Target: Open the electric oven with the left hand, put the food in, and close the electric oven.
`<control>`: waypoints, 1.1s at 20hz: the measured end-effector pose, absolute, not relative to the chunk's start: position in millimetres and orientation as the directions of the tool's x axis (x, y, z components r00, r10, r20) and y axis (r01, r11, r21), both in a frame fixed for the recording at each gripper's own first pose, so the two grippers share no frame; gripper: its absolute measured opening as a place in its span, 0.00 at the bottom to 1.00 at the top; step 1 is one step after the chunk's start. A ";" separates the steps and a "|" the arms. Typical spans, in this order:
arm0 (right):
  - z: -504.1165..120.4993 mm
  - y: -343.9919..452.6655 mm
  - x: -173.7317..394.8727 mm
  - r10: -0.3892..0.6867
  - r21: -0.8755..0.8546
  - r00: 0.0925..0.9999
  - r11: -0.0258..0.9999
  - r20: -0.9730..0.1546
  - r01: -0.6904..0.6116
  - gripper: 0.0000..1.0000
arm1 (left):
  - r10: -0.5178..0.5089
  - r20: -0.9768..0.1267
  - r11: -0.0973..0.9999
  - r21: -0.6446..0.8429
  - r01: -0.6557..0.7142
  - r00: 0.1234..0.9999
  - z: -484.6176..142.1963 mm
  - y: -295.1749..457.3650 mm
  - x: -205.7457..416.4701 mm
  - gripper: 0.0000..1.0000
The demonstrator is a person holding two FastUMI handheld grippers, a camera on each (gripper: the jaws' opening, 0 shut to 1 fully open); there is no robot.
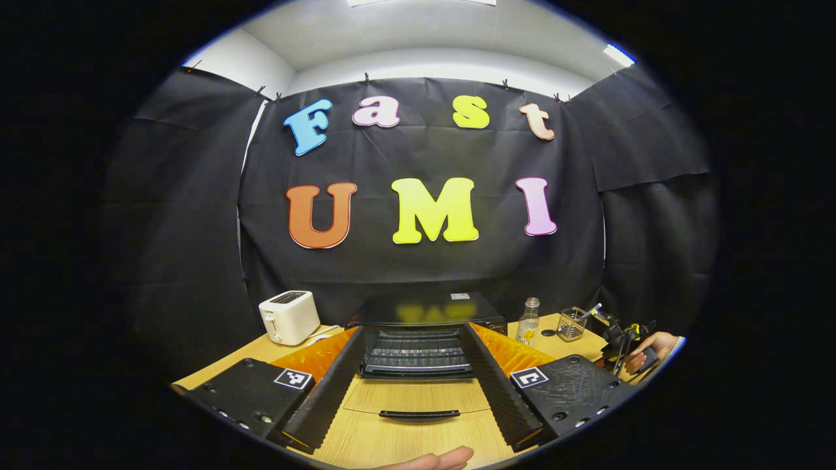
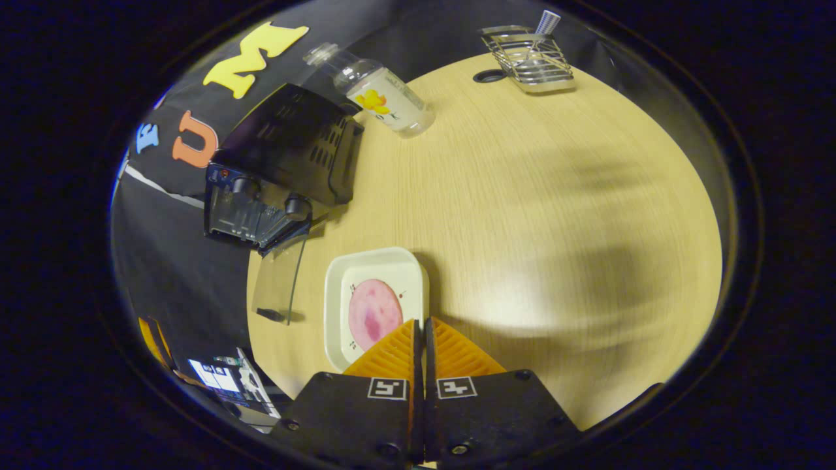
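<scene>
My left claw (image 1: 418, 385) gapes wide, with the electric oven (image 1: 418, 333) straight ahead, its glass door (image 1: 418, 405) folded flat between my fingers. My right claw (image 2: 421, 339) is pressed together over the plate (image 2: 339, 281) rim, the food (image 2: 373, 312) just left of its tips. The plate looks rigid, slick and breakable; I would pinch its near rim.

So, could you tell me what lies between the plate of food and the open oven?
In the right gripper view, bare tabletop separates the plate from the oven; the lowered glass door lies beside the plate.
</scene>
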State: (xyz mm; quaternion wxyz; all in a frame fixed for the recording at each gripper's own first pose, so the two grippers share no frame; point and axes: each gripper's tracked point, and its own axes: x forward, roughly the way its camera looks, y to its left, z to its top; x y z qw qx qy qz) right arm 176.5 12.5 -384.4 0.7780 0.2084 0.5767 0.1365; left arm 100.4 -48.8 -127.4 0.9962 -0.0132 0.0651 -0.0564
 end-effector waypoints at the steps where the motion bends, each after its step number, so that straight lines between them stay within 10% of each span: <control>1: -378.9 10.0 176.9 0.447 0.475 0.311 0.880 -0.839 0.019 0.04 | -0.112 -0.131 0.994 -0.034 0.108 0.985 -128.9 -46.9 100.4 0.95; 10: -302.3 31.0 175.3 0.458 0.485 0.433 0.873 -0.776 -0.054 0.01 | -0.119 -0.122 0.992 -0.061 0.113 0.985 -138.0 -19.0 97.8 0.95; 22: -276.0 170.8 173.5 0.595 0.611 0.376 0.787 -0.711 -0.089 0.01 | -0.072 -0.109 0.995 -0.079 0.064 0.991 -153.0 36.6 88.5 0.95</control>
